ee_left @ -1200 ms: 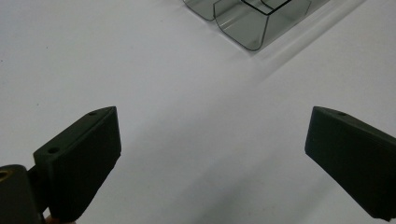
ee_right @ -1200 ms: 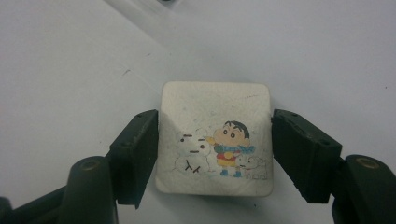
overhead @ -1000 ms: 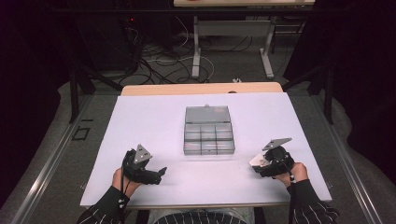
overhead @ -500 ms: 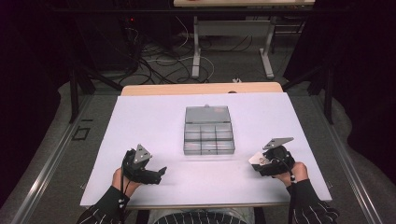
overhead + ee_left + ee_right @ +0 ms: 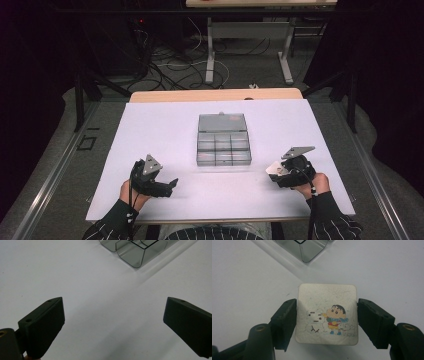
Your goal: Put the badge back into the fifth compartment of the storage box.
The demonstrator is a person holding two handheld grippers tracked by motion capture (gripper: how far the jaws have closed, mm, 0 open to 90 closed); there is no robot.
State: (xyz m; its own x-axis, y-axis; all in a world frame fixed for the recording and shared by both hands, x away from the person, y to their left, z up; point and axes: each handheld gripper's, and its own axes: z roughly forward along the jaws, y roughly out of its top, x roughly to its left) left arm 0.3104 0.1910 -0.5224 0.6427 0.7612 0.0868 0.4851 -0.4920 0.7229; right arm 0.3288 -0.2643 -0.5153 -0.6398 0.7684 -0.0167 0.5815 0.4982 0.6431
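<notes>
Nothing has moved: right hand-held gripper (image 5: 327, 322) clamps a cartoon card (image 5: 327, 315), left hand-held gripper (image 5: 112, 325) gapes near the clear box (image 5: 222, 139).

Glossy clear plastic box (image 5: 223, 140), matt speckled card (image 5: 327, 313), smooth white table (image 5: 165, 130)

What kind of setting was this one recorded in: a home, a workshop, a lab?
Most likely a lab or recording studio. A table under a white sheet holds little but a clear compartment box, black curtains close off the sides, and loose cables lie on the floor by a desk frame.

Black claws (image 5: 172, 183) – grey plates; dark white-striped sleeves (image 5: 107, 229).
</notes>
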